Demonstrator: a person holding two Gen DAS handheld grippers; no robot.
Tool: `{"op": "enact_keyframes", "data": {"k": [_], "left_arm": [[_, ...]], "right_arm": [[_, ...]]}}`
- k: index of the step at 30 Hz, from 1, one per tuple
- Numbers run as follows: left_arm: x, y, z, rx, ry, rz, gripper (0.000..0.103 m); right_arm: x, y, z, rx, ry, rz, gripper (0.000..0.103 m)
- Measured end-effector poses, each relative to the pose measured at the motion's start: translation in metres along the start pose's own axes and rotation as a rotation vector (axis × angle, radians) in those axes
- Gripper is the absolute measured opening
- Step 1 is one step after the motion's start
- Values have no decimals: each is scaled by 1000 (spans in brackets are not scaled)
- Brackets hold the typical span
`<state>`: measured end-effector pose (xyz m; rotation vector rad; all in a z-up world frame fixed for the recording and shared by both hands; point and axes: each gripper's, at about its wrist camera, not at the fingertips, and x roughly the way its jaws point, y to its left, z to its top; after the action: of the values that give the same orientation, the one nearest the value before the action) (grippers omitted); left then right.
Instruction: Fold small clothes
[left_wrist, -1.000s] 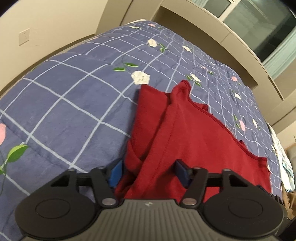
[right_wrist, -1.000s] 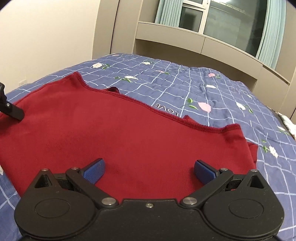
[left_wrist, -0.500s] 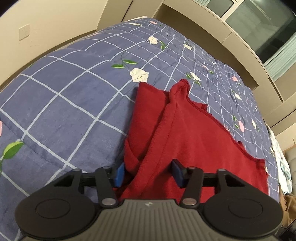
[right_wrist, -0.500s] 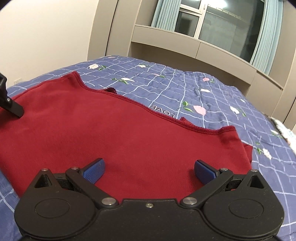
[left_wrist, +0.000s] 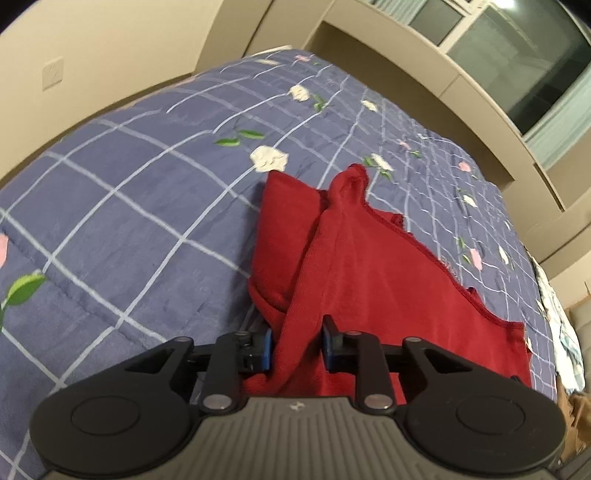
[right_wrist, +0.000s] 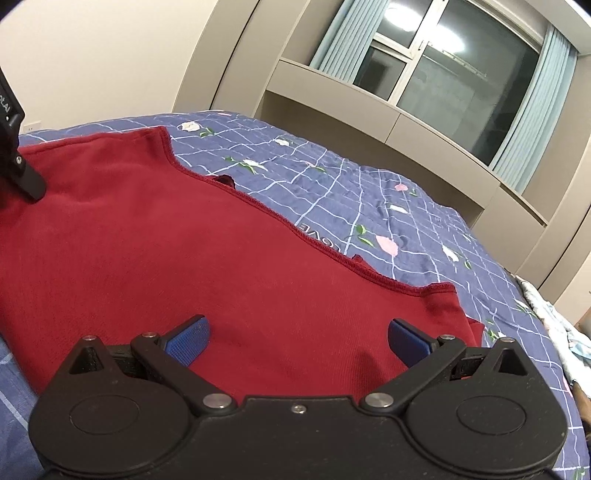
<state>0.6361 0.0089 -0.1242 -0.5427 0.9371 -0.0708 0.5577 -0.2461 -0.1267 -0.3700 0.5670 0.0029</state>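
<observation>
We see the red garment (left_wrist: 369, 280) lying on the bed (left_wrist: 129, 221), spread across the blue checked quilt with its stitched hem (right_wrist: 325, 254) running diagonally toward the far side. At its left end the cloth is bunched into a raised fold, and our left tool (left_wrist: 295, 349) is pinching that fold, its blue pads pressed against the fabric from both sides. Our right tool (right_wrist: 297, 334) sits low over the flat middle of the garment with its blue pads (right_wrist: 186, 336) spread wide apart and nothing between them but the cloth below. Part of the left tool shows at the left edge of the right wrist view, just above the red cloth. Beyond the far edge of the bed run a beige ledge (right_wrist: 369, 107) and a window (right_wrist: 443, 70) with pale blue curtains (right_wrist: 532, 107). Crumpled light fabric (right_wrist: 554, 325) lies past the bed's right edge.
</observation>
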Motion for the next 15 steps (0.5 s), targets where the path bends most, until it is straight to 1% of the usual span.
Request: {"op": "enact_keyframes", "data": {"k": [1,3,4,6,10,11,12,13,15], "left_arm": [[1,1,0,-8,4,5,35],[2,3,0,-28,12,32,56],[3,5,0,-42,18,43,58],[3,9,-3,-68,20,38,59],[6,11,-4,-77,31,32,58],[7,11,-3,-82,32,30,51],[7,11,-3,-86,30,14,36],[7,10,-2,-85,32,-4,32],[5,3,-3,-56,25,13,23]], "right_arm": [[0,-1,-1,4,-3,-1,103],[0,-1,-2,18,-5,0,102],[0,-1,-2,26,-7,2,102],[1,-2,-2,36,-5,4,103],[-4,-2,1,22,16,3,102],[-6,-3,1,21,19,0,103],[-8,-2,1,23,19,-4,103],[-10,-2,0,29,21,-8,103],[-11,-1,-4,44,19,-11,102]]}}
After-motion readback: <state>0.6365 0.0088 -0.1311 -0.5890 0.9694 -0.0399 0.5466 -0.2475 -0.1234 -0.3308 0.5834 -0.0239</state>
